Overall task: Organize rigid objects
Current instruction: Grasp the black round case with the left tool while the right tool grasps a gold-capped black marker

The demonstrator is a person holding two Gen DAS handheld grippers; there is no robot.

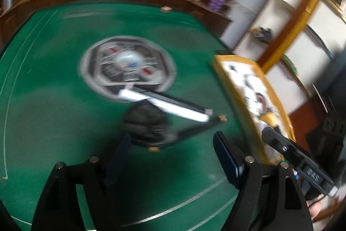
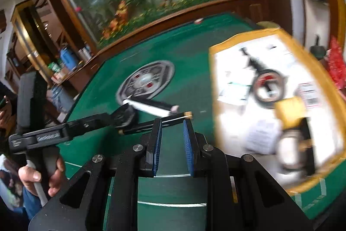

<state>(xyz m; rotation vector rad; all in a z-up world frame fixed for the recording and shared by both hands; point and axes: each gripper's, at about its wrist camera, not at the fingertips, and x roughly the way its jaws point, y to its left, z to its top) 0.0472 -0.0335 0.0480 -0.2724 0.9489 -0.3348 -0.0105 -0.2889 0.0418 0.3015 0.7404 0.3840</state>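
Blue-padded fingers of the right gripper (image 2: pixel 172 135) stand nearly together with nothing between them. Just beyond their tips, on the green table (image 2: pixel 190 53), lies a black brush (image 2: pixel 129 118) with its thin handle, and a black-and-white bar (image 2: pixel 151 108) behind it. From the left side the left gripper (image 1: pixel 170 144) reaches in, angled downward, its jaws apart around the brush without pressing it. A yellow-rimmed tray (image 2: pixel 218 88) sits at right.

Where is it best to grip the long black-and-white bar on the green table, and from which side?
Take the bar at its middle, from above, jaws across its narrow width: it lies flat, long and slim, so that should balance.
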